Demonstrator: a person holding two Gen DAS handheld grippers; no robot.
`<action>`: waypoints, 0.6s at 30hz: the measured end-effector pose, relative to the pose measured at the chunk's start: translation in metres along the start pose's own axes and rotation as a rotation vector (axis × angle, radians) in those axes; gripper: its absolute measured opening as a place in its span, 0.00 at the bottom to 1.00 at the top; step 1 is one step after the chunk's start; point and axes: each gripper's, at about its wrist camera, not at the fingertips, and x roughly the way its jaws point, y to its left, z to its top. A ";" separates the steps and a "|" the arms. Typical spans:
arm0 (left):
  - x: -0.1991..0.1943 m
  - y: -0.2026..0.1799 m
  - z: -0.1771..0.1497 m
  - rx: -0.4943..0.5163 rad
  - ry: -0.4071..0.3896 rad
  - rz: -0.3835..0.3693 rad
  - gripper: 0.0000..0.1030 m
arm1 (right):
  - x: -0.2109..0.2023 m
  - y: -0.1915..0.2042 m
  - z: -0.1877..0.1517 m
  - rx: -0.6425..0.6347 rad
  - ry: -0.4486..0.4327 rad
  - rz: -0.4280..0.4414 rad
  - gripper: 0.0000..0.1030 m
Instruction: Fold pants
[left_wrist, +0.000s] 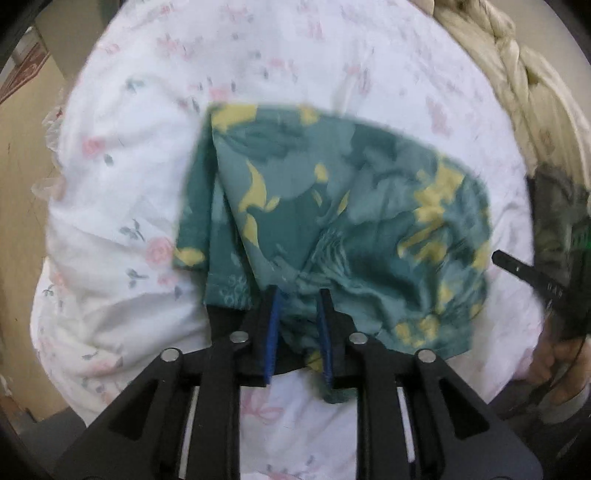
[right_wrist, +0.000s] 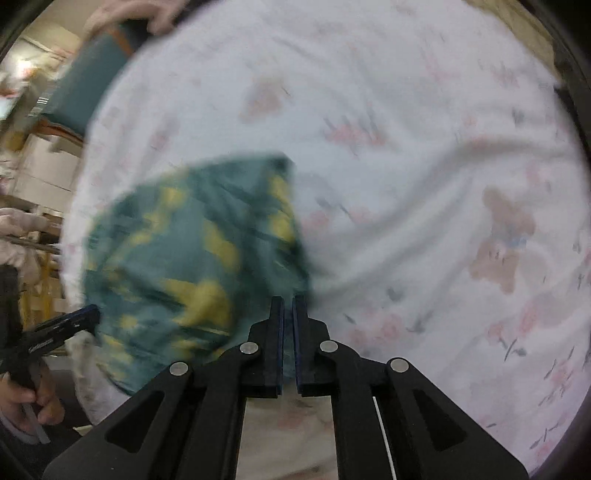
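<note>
The pants (left_wrist: 332, 214) are teal with yellow patches, folded into a compact bundle on a white floral bedsheet (left_wrist: 122, 184). My left gripper (left_wrist: 300, 295) is shut on the bundle's near edge, with cloth bunched between its blue pads. In the right wrist view the pants (right_wrist: 192, 258) lie blurred at lower left. My right gripper (right_wrist: 289, 301) is at the bundle's right edge, its jaws nearly together with a thin strip of teal cloth between them. The right gripper also shows at the right edge of the left wrist view (left_wrist: 517, 266).
A cream braided blanket (left_wrist: 517, 66) lies at the bed's far right. A wooden floor (left_wrist: 22, 177) and the bed's edge are at the left. Boxes and shelves (right_wrist: 40, 166) stand beyond the bed. A brown bear print (right_wrist: 506, 240) marks the sheet.
</note>
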 end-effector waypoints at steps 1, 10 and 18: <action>-0.009 -0.001 0.005 0.003 -0.022 -0.004 0.41 | -0.008 0.004 0.002 -0.010 -0.026 0.021 0.06; -0.017 0.043 0.069 -0.047 -0.141 0.095 0.78 | -0.017 -0.014 0.046 0.058 -0.078 0.142 0.55; 0.027 0.049 0.099 0.018 -0.070 0.026 0.78 | 0.037 -0.017 0.086 0.049 0.019 0.191 0.55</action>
